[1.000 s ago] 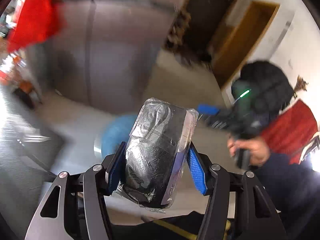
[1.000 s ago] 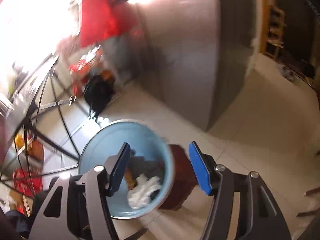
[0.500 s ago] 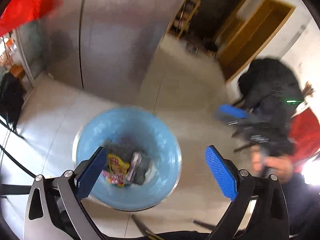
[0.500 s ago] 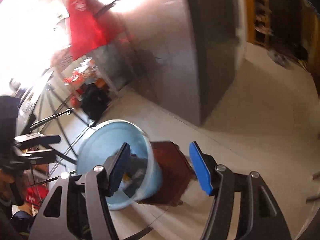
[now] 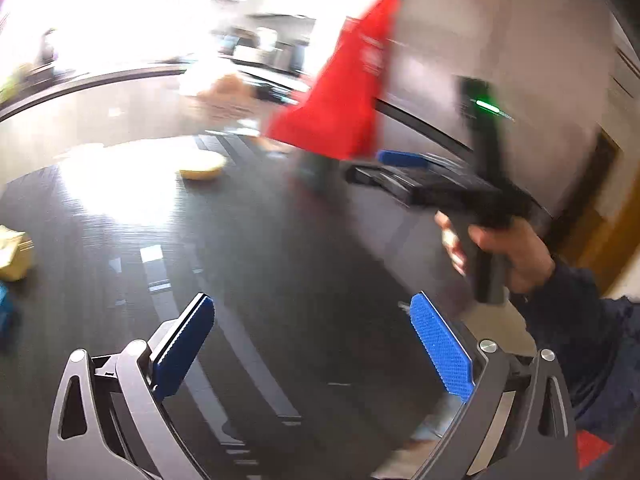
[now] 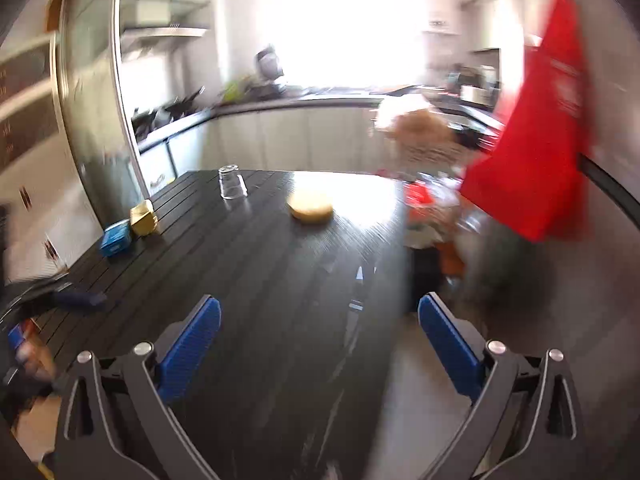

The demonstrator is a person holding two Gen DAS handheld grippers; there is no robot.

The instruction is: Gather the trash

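Left gripper (image 5: 312, 344) wide apart, nothing inside, over long black slatted table (image 5: 280, 240). Right gripper (image 6: 320, 344) just spread wide, nothing inside, over same table. Trash on table, well ahead of both grippers: small yellow crumpled carton (image 6: 143, 212) beside flat blue box (image 6: 115, 239); round tan disc (image 6: 310, 205) near middle. Upside-down clear glass (image 6: 232, 184) behind.

We see a dark slatted table (image 6: 280, 280) filling the middle of the right wrist view, bright glare washing its far end. On it stands an upturned clear glass (image 6: 232, 183) near the far edge, and a round tan disc (image 6: 310, 205) lies to its right. At the left edge a small yellow box (image 6: 143, 216) sits just beside a blue box (image 6: 116, 238). In the left wrist view we catch the same tabletop, blurred.
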